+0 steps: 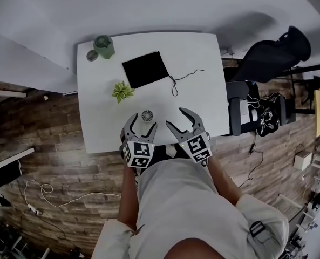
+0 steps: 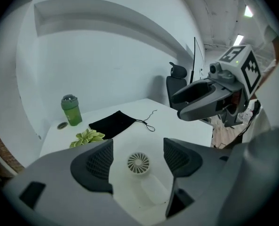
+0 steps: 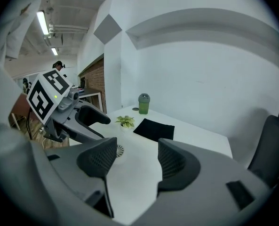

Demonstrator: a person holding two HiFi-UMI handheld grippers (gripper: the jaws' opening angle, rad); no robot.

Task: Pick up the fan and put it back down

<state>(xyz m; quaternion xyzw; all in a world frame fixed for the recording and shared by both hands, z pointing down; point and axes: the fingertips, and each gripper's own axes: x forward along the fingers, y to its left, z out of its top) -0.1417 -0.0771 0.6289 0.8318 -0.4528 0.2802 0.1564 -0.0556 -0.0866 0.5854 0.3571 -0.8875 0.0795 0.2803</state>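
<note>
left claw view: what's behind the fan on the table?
Beyond the fan: a small plant, a black pouch with its cord, and a green bottle at the table's far edge. Whatever lies under the pouch is covered.

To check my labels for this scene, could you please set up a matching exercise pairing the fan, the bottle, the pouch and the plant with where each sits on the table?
Things:
1. fan
2. bottle
3. pouch
4. plant

Places:
A. far left corner of the table
B. nearest the table's front edge
C. lying flat towards the back, cord trailing to the right
D. just in front of the pouch's left corner

Pairs: 1-B, 2-A, 3-C, 4-D
</note>
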